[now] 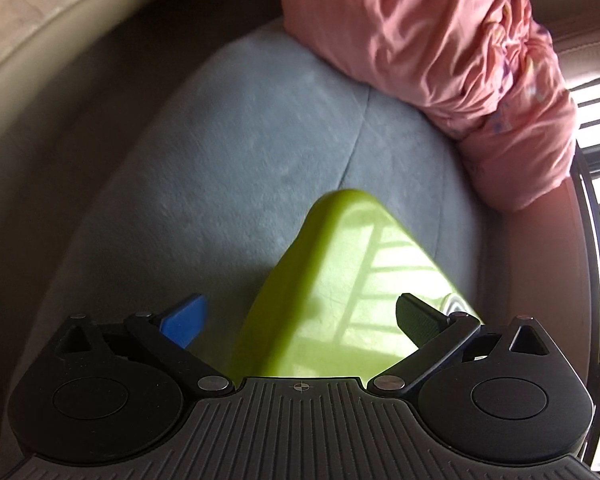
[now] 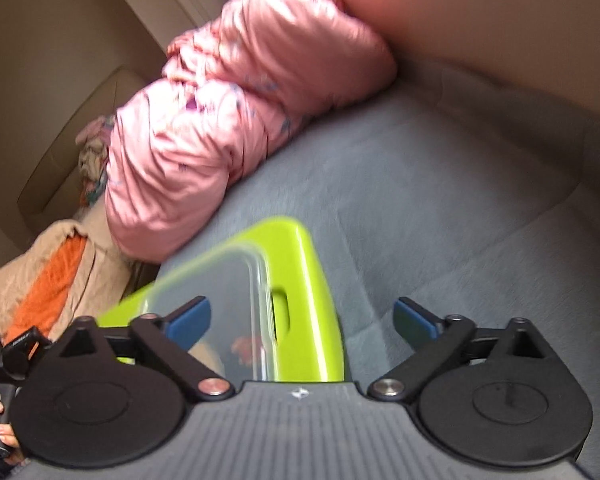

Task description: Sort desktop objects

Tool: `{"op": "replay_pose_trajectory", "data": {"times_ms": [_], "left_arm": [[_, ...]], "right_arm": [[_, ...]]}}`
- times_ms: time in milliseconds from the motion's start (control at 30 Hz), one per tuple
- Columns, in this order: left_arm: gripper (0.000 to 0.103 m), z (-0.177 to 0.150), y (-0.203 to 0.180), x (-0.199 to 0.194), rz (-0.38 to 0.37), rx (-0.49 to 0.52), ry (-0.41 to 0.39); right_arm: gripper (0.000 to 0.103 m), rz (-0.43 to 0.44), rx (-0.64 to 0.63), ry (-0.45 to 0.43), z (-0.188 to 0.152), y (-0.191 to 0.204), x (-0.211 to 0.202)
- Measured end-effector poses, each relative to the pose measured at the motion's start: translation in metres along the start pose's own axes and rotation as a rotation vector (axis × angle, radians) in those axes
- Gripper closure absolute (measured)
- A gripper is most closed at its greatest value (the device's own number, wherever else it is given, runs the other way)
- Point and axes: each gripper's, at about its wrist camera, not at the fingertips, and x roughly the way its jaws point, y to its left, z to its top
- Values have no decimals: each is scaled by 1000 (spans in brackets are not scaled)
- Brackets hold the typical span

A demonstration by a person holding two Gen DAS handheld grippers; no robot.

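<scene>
I hover both spread grippers, left gripper (image 1: 300, 322) and right gripper (image 2: 302, 320), over the green box (image 2: 300, 280); next, regrasp its rim.

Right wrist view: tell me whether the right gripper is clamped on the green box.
No: the right gripper stands wide open, its pads clear of the green box.
</scene>
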Motion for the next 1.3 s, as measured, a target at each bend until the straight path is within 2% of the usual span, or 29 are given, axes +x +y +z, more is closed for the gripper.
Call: {"op": "replay_pose_trajectory", "data": {"times_ms": [67, 133, 233, 333, 400, 467, 533, 600, 667, 733, 833, 900, 967, 1133, 1200, 1300], "left_arm": [[0, -13, -8, -25, -9, 35, 9], [0, -39, -17, -50, -5, 63, 50], [0, -101, -28, -90, 42, 97, 155], [0, -168, -39, -125, 47, 214, 206], [0, -200, -50, -138, 35, 293, 180], [0, -219, -61, -147, 54, 331, 144], [0, -233, -74, -155, 84, 360, 100], [0, -244, -94, -165, 115, 418, 26], [0, -254, -112, -177, 143, 476, -44], [0, -261, -126, -187, 155, 517, -60], [0, -271, -137, -203, 154, 561, -75], [0, -276, -143, -211, 168, 576, -108], [0, -278, -146, -217, 175, 586, -132], [0, -276, -145, -220, 154, 579, -117], [0, -274, -141, -213, 172, 561, -100], [0, -272, -135, -203, 218, 543, -101]], "right_arm": [[1, 31, 2, -6, 5, 8, -19], [0, 95, 13, 11, 8, 18, -38], [0, 138, 31, 160, 7, 39, -58], [0, 168, -5, 235, -10, 61, -83], [0, 149, -43, 283, -25, 74, -97], [0, 125, -55, 330, -41, 82, -107], [0, 119, -9, 408, -55, 82, -113], [0, 177, 70, 474, -66, 77, -121], [0, 206, 91, 464, -72, 75, -135], [0, 161, 48, 403, -74, 81, -156], [0, 25, -84, 304, -69, 102, -183], [0, -3, -221, 292, -64, 124, -197], [0, 18, -321, 287, -57, 146, -206], [0, -8, -342, 250, -43, 182, -210], [0, -14, -335, 251, -43, 191, -208], [0, -75, -353, 243, -54, 199, -198]]}}
